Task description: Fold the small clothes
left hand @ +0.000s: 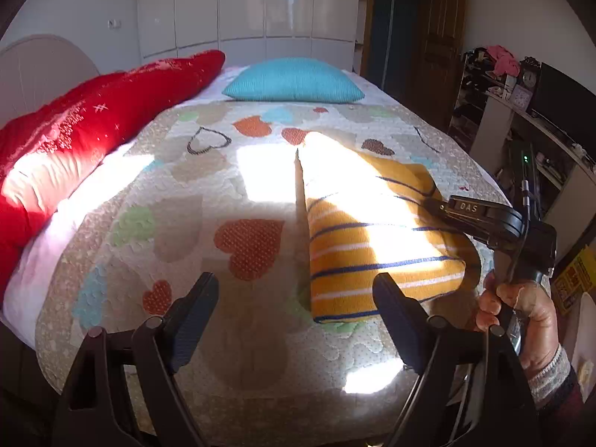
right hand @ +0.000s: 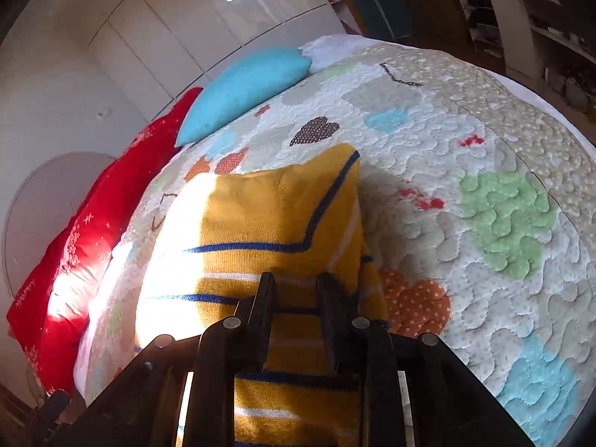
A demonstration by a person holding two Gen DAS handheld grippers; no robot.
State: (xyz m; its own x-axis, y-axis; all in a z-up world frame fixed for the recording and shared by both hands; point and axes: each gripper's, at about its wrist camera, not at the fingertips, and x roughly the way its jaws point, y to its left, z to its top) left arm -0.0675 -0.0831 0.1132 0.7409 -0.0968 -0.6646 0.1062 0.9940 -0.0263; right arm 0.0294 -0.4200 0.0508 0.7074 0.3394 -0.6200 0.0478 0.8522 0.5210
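A small yellow knit garment with blue and white stripes lies folded on the heart-patterned quilt. My left gripper is open and empty, just above the quilt, with the garment's near end beside its right finger. My right gripper reaches in from the right, its tip on the garment's right edge. In the right wrist view the right gripper is shut on a fold of the yellow garment, which lies between and under its fingers.
A long red pillow lies along the bed's left side. A turquoise cushion sits at the far end. Shelves and a desk with clutter stand right of the bed. White wardrobes are behind.
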